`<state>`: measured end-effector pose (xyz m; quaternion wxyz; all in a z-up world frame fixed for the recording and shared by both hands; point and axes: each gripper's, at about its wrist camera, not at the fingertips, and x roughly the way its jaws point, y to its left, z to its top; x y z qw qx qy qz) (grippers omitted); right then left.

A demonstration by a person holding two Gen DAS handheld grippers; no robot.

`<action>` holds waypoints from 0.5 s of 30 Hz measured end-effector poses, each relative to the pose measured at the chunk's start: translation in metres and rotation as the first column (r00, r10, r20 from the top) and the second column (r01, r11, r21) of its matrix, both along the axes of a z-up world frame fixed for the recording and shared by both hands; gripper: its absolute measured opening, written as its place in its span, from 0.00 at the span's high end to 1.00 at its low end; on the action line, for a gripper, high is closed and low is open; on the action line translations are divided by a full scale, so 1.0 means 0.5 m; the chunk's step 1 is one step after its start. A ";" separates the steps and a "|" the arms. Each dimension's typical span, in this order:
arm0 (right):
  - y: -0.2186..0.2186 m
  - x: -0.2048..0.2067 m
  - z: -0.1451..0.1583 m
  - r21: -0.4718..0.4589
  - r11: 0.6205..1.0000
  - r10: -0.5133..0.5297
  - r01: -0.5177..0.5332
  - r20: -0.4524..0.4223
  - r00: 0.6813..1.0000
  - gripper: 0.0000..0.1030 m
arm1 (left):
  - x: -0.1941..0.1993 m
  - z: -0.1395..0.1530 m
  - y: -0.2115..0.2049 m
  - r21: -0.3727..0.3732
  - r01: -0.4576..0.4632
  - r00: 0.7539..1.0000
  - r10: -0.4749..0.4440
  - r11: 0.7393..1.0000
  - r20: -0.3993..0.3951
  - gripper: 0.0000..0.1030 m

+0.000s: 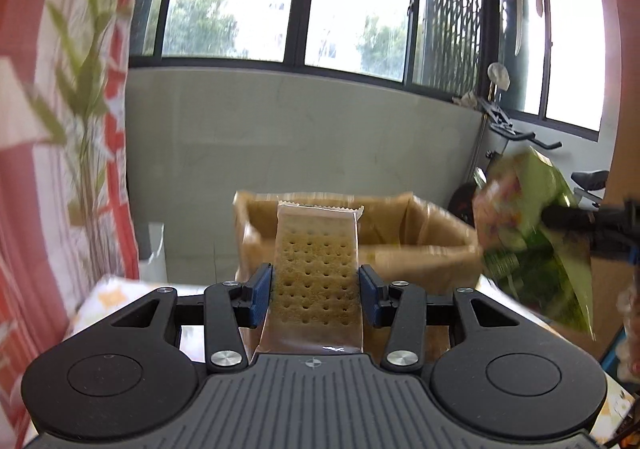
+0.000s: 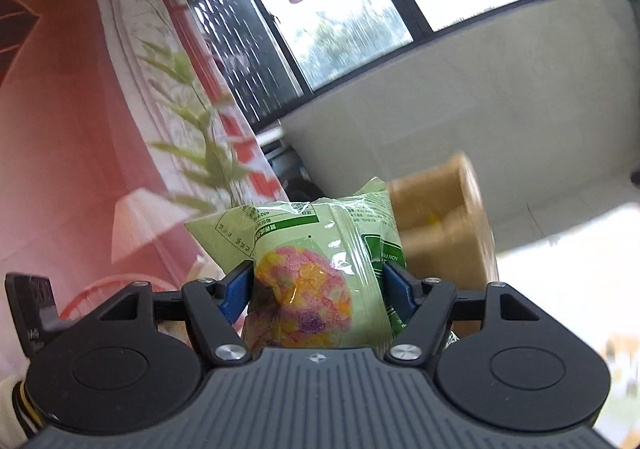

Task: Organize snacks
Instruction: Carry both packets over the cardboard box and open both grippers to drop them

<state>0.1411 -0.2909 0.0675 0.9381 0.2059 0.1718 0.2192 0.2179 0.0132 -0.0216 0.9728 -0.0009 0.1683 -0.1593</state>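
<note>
Jaws L clamp cracker pack (image 1: 316, 273) | R clamp green snack bag (image 2: 316, 269) | box (image 1: 432, 225) interior: L view only

Your left gripper (image 1: 315, 291) has the cracker pack (image 1: 315, 273) btwn its pads, cardboard box (image 1: 432, 225) behind it; snack bag (image 1: 532, 237) to its right, plant (image 1: 86, 109) at left, window (image 1: 352, 1) behind.
</note>
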 end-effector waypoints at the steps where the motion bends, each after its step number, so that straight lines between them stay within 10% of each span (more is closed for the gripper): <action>1: 0.001 0.025 0.013 -0.003 1.000 -0.004 0.004 0.018 1.000 0.32 | 0.016 0.007 -0.009 0.003 0.003 1.000 -0.003 1.000 0.012 0.53; 15: 0.139 0.300 -0.010 -0.283 0.942 -0.143 0.181 0.151 0.978 0.32 | 0.246 0.034 -0.062 -0.048 -0.055 0.998 0.053 0.997 -0.029 0.53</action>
